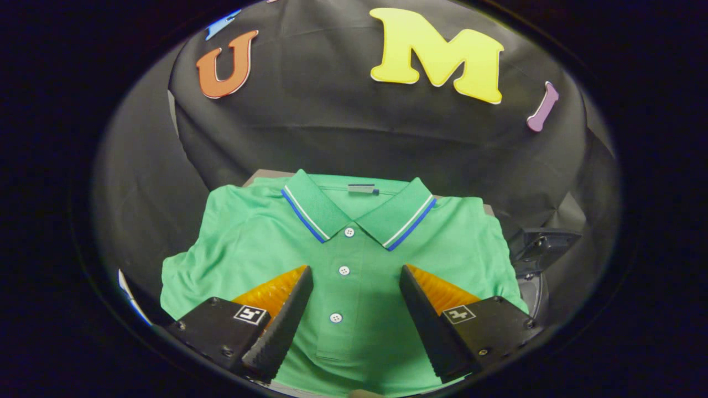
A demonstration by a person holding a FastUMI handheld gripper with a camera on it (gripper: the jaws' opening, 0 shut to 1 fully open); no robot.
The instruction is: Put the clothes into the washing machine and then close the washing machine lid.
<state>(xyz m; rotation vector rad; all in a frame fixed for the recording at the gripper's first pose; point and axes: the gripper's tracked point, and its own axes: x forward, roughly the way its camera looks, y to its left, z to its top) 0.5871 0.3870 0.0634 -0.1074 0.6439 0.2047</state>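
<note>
Jaws of gripper [354,271] apart over flat, knitted polo shirt [249,249].

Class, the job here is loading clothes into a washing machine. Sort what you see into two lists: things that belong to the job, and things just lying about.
Belongs to the job:
- green polo shirt, laid flat, buttons between the fingers
- gripper, open above the shirt

Just lying about:
- dark fixture beside the shirt; cannot tell what it is
</note>
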